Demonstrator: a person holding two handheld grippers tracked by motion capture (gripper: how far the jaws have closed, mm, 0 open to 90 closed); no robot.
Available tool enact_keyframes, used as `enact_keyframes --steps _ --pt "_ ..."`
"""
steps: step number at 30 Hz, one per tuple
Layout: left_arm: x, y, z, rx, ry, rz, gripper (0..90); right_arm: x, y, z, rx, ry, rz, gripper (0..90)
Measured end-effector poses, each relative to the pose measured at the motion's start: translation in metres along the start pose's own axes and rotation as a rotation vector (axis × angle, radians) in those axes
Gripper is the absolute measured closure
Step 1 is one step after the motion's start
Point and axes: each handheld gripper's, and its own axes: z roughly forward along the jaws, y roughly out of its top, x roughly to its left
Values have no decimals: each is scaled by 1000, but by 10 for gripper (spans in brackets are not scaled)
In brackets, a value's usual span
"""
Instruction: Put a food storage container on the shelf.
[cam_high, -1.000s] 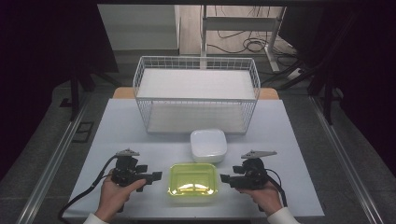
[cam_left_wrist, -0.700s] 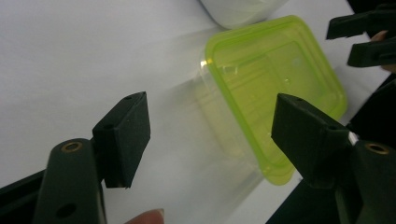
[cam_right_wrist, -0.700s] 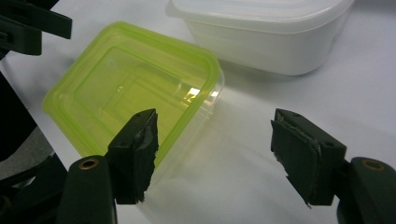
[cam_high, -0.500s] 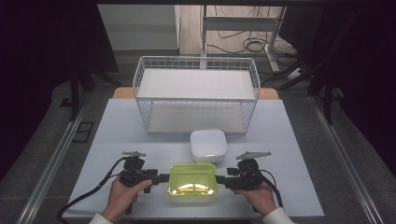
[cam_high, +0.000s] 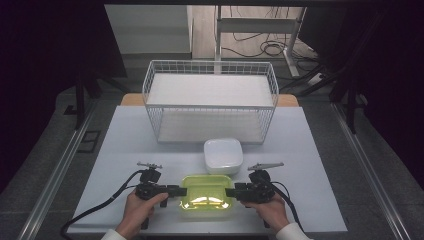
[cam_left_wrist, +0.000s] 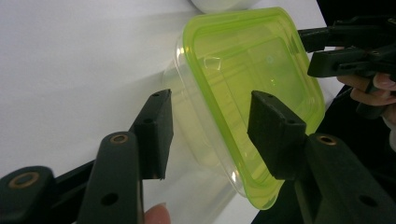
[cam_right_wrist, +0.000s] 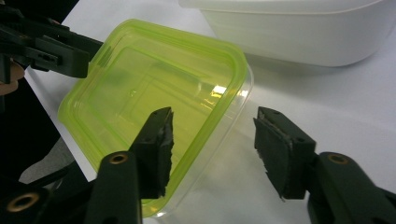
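Two handheld grippers flanked a clear plastic container (cam_high: 207, 196) with a translucent lime-green lid near the front edge of the matte white table (cam_high: 125, 145) in the high view. The left gripper (cam_high: 174, 190) met the container's left side and the right gripper (cam_high: 231, 192) its right side, each black and angular, trailing a dark cable. Just behind the container sat a smooth white box (cam_high: 223, 155) with rounded corners, and farther back stood a white wire basket (cam_high: 210, 102) of thin grid mesh.

From the left gripper view, the lid (cam_left_wrist: 254, 88) looked glossy, a rounded square with a raised rim and a stepped, recessed panel; the see-through tub wall showed beneath it. One flat black pad (cam_left_wrist: 156, 130) stood outside the wall and the other over the lid, with gaps on both sides, so the jaws were released though they had just been closing around the rim.

Seen from the right gripper view, the same lid (cam_right_wrist: 154, 88) caught a bright glint, and the worn, ragged-edged pads (cam_right_wrist: 161, 140) straddled the container's corner without pressing it; these jaws too had just been closing, not yet gripping. The white box (cam_right_wrist: 299, 32) lay behind.
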Motion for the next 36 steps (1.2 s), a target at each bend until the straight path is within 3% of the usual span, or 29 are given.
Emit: enact_keyframes --steps 5,9,12,19,22,27,30,36 --pt "2 -3 5 17 -22 -29 548 -3 0 2 3 32 43 560" --pt "1 -5 9 36 -64 -47 625 -7 -2 3 4 72 85 623" --pt "2 -4 8 25 -70 -53 707 -8 -4 5 21 85 109 663" --pt "8 -5 5 5 -113 -105 754 -10 -5 3 6 117 188 721" --pt "8 -5 1 -15 -112 -94 775 -11 -5 0 -8 158 218 752" --pt "5 -5 -3 -30 -122 -72 781 -11 -5 -2 -21 167 210 780" --pt "1 -5 -8 -45 -120 -32 784 -11 -4 -5 -35 176 198 792" --pt "-8 -2 -17 -76 -108 16 788 -3 0 -12 -69 169 132 793"
